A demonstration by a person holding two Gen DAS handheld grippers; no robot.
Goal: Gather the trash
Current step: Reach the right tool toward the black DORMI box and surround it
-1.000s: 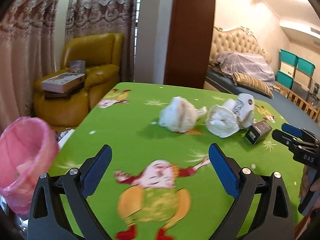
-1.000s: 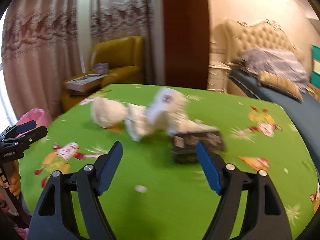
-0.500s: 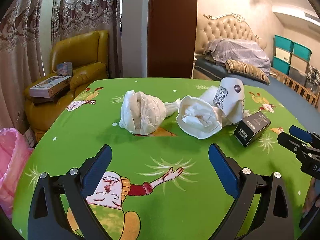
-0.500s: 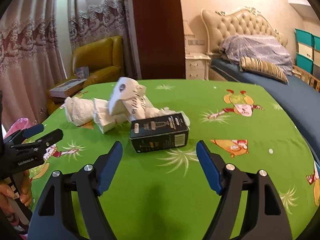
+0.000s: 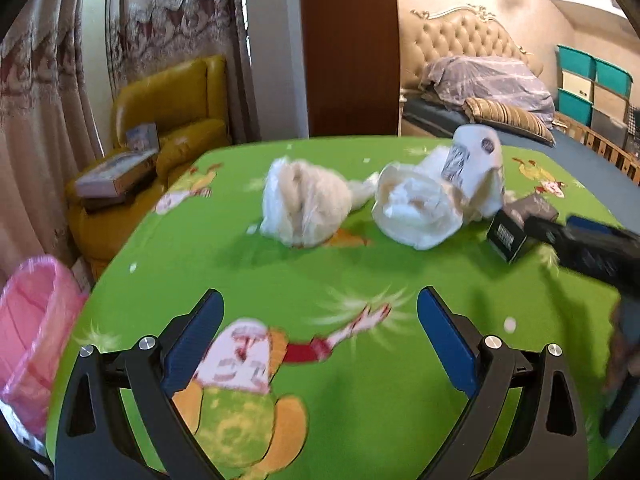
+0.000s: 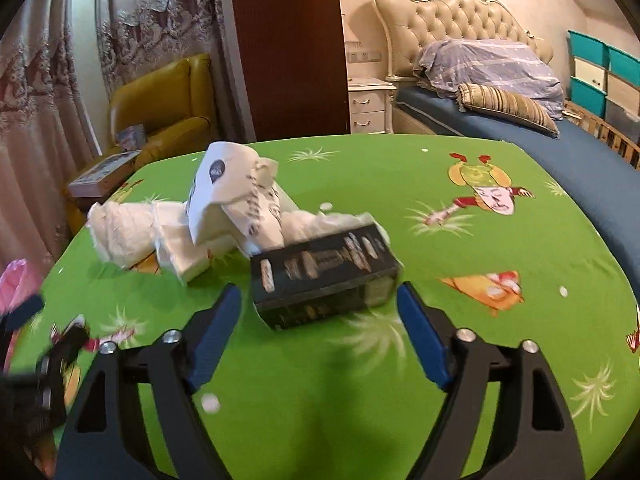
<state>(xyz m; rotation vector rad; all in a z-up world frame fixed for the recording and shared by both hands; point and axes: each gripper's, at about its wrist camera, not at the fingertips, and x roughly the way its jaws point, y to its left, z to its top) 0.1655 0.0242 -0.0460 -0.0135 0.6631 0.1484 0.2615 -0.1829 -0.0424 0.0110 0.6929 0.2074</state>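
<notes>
On the green cartoon tablecloth [image 5: 280,276] lie a crumpled white plastic bag [image 5: 306,204], a second white crumpled wrapper [image 5: 416,204], a crushed paper cup [image 5: 474,158] and a small black box [image 5: 520,224]. My left gripper [image 5: 320,336] is open and empty, well short of the white bag. My right gripper [image 6: 320,320] is open, its fingers on either side of the black box [image 6: 324,280] without touching it. The cup [image 6: 232,196] and the bags [image 6: 128,232] lie just behind the box. The right gripper also shows at the right of the left wrist view [image 5: 592,248].
A pink-lined trash bin [image 5: 32,336] stands off the table's left edge, also in the right wrist view [image 6: 18,284]. A yellow armchair [image 5: 168,120] with boxes stands behind, a bed [image 6: 500,92] at the back right.
My right gripper has moved forward so the black box now sits between its fingers. The left gripper has pulled back and turned a little left; the pink bin is more in view.
</notes>
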